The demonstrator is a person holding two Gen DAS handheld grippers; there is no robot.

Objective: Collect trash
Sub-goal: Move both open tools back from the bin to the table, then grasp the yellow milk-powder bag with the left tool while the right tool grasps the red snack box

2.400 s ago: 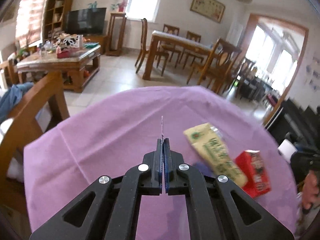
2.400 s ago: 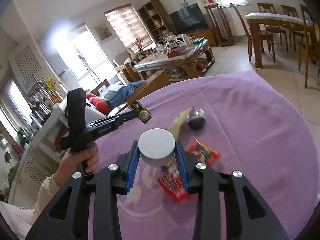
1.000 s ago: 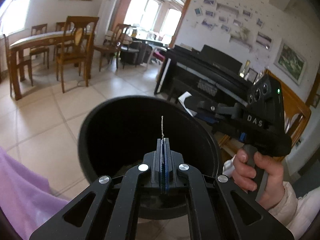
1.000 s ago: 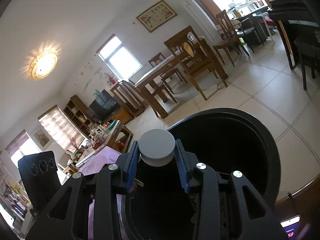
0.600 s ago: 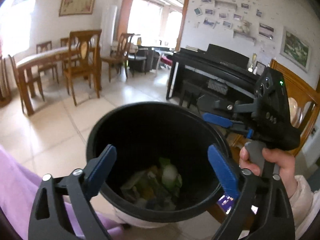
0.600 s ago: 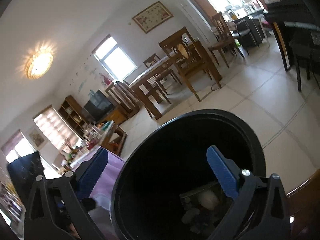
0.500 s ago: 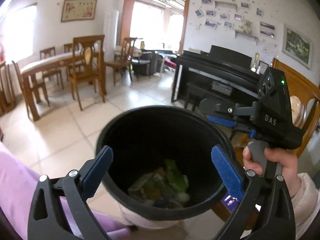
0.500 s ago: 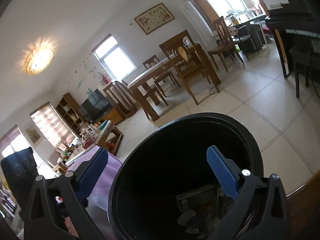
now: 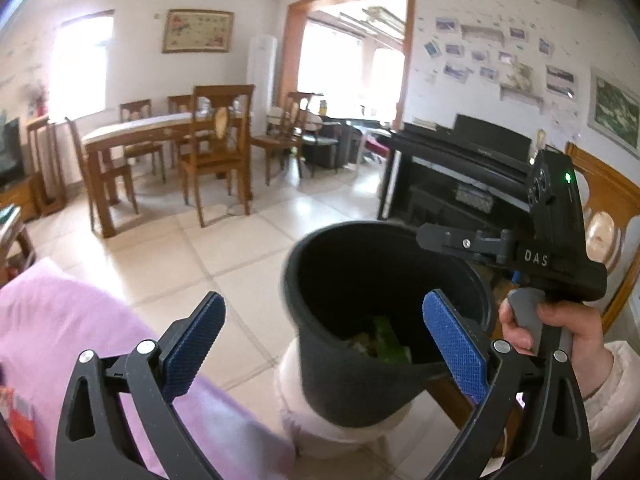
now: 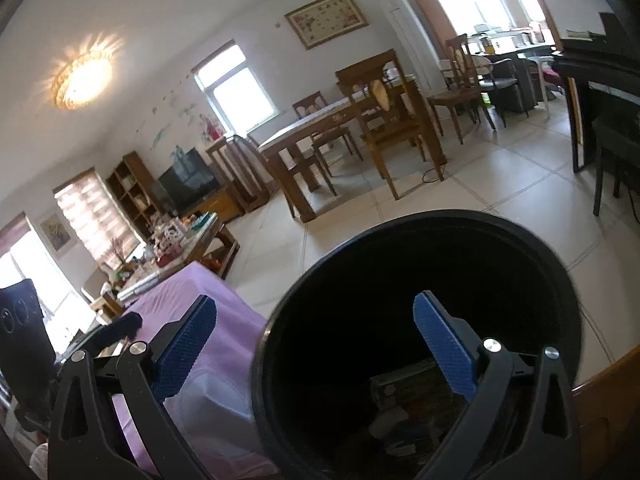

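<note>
A: Entry, near field first. Left gripper (image 9: 324, 318): jaws spread wide, blue pads apart, nothing between them. Agree?

B: Agreed. Right gripper (image 10: 316, 332) reads the same: jaws wide apart, nothing held.

A: Position relative to the black trash bin (image 9: 320, 364)?

B: In the left wrist view the bin sits low and right of centre, tilted toward the camera. The left gripper's right pad overlaps its rim; the left pad is over the floor. In the right wrist view the bin (image 10: 560, 280) fills the lower frame, and the right pad is over its dark mouth.

A: Contents?

B: Trash (image 9: 380, 344) lies at the bottom: green and pale scraps in the left view, a dark printed packet (image 10: 408, 384) in the right view. Individual items are too dim to name.

A: Beside the bin?

B: Purple tablecloth (image 9: 48, 320) at lower left, its edge just beside the bin. A red wrapper (image 9: 18, 420) shows at the far left edge on the cloth. The right hand (image 9: 560, 332) grips its tool handle past the bin.

A: Far field?

B: Tiled floor (image 9: 224, 248), wooden dining table (image 9: 160, 128) with chairs, black piano (image 9: 460, 168) at the right wall.
</note>
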